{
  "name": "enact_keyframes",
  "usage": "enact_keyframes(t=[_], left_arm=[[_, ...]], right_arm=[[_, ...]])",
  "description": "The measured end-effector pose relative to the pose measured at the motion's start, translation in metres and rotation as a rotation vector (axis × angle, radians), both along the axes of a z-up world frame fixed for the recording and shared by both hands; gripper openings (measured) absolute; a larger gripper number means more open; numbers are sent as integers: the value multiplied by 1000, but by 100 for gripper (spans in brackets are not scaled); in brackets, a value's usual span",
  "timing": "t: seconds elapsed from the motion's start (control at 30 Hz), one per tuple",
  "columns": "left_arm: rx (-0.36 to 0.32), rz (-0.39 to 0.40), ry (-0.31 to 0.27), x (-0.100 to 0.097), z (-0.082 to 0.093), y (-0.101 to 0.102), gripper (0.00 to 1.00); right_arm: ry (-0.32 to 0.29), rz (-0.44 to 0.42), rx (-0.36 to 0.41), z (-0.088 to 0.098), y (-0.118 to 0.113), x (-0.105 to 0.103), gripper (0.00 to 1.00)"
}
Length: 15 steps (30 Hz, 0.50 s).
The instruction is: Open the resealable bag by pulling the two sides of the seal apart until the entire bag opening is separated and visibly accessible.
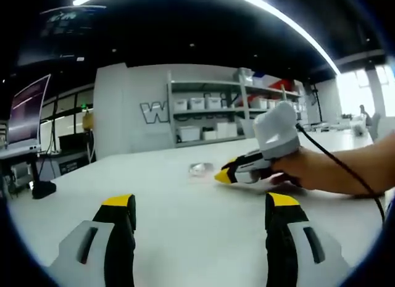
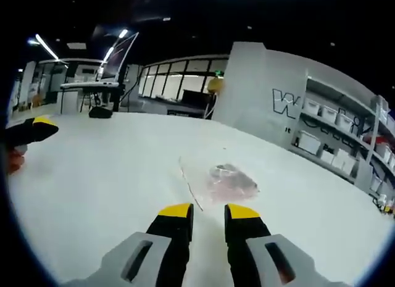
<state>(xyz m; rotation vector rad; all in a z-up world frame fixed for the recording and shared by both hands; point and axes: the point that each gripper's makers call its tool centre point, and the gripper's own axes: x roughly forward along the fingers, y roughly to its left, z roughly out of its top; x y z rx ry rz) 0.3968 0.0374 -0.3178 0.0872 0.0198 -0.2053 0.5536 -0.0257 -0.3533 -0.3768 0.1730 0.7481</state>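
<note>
A clear resealable bag (image 2: 223,179) lies flat on the white table (image 2: 92,176), with something pinkish showing through it. My right gripper (image 2: 208,212) hovers just short of the bag's near edge, jaws a narrow gap apart and nothing between them. In the left gripper view the bag (image 1: 200,168) is small and far off, and the right gripper (image 1: 225,174) comes in from the right in a person's hand, its yellow tips beside the bag. My left gripper (image 1: 200,202) stands wide open above the table, well back from the bag. Its yellow tip (image 2: 34,129) shows at the left edge of the right gripper view.
Shelves with white bins (image 1: 197,103) stand against a grey wall behind the table. A tilted monitor (image 1: 28,108) and a black object (image 1: 43,188) are at the far left. A black cable (image 1: 345,170) trails from the right gripper over the person's arm.
</note>
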Motion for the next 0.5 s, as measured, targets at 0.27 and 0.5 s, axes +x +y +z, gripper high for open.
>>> enact_keyframes(t=[0.27, 0.5], left_arm=[[-1, 0, 3, 0, 0, -1, 85], [1, 0, 6, 0, 0, -1, 85]], right_arm=[[-7, -11, -5, 2, -2, 3, 18], [-37, -18, -19, 5, -1, 8, 18]])
